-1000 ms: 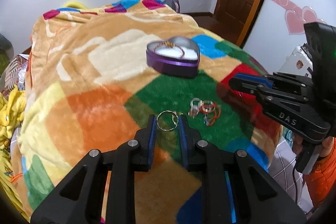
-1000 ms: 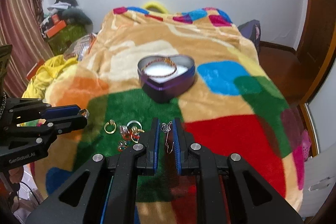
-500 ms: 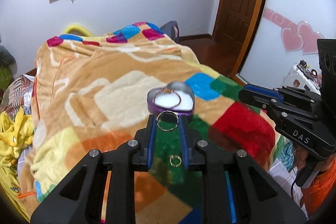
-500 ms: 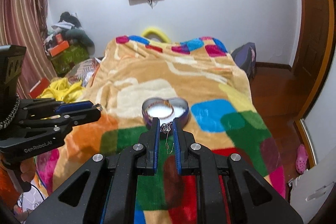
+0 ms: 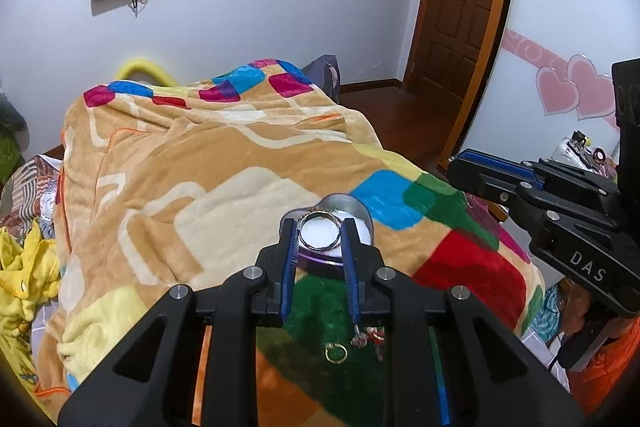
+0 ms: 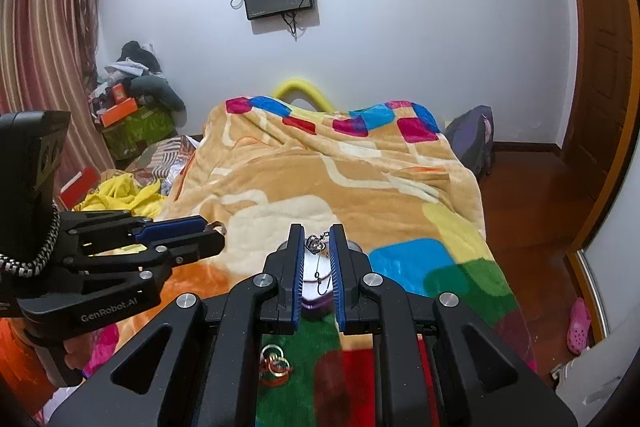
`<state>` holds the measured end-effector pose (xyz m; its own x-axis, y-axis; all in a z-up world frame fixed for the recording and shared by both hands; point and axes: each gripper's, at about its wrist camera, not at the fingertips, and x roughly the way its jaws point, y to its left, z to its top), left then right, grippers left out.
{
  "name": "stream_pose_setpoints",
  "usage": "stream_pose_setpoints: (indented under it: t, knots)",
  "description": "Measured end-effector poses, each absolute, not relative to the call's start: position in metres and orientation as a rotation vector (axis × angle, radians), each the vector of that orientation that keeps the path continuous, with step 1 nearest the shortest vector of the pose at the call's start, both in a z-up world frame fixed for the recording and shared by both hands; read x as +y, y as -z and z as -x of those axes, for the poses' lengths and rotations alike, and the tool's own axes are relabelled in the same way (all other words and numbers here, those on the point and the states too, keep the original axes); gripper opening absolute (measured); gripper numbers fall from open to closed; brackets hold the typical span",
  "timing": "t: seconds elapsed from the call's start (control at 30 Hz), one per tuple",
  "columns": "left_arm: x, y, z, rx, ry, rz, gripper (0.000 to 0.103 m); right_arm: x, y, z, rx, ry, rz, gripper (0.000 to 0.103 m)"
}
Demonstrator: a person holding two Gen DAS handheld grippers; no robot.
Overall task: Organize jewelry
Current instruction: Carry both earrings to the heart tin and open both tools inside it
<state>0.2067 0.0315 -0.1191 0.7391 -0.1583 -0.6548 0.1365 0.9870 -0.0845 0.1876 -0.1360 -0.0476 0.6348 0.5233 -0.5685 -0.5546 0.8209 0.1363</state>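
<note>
Your left gripper (image 5: 320, 233) pinches a silver ring (image 5: 320, 235), your right gripper (image 6: 316, 245) a pendant necklace (image 6: 316, 243), both held above the heart-shaped tin (image 5: 362, 217); loose rings (image 5: 354, 343) low in frame still await sorting.

Heart-shaped tin (image 5: 362, 215): near wall and most of the interior masked by the left gripper (image 5: 320, 239) and its ring (image 5: 320, 235). In the right wrist view only slivers show between the fingers (image 6: 295, 267). Earring (image 6: 318, 245): form too small to resolve. Loose jewelry pile (image 6: 275, 365): pieces tangled, partly behind the gripper body; count indeterminate.
</note>
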Motion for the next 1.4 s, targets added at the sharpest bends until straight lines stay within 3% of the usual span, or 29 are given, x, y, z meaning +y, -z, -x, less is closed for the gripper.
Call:
stream_pose_setpoints:
  t: [0.97,1.4]
  knots:
    - [0.034,0.183,-0.286,0.886,0.208,0.051,0.021,-0.115,0.122,-0.258,0.857,-0.655,0.046,0.011]
    - [0.034,0.183,-0.284,0.900,0.207,0.058,0.021,-0.111,0.128,-0.259,0.900,-0.658,0.082,0.011]
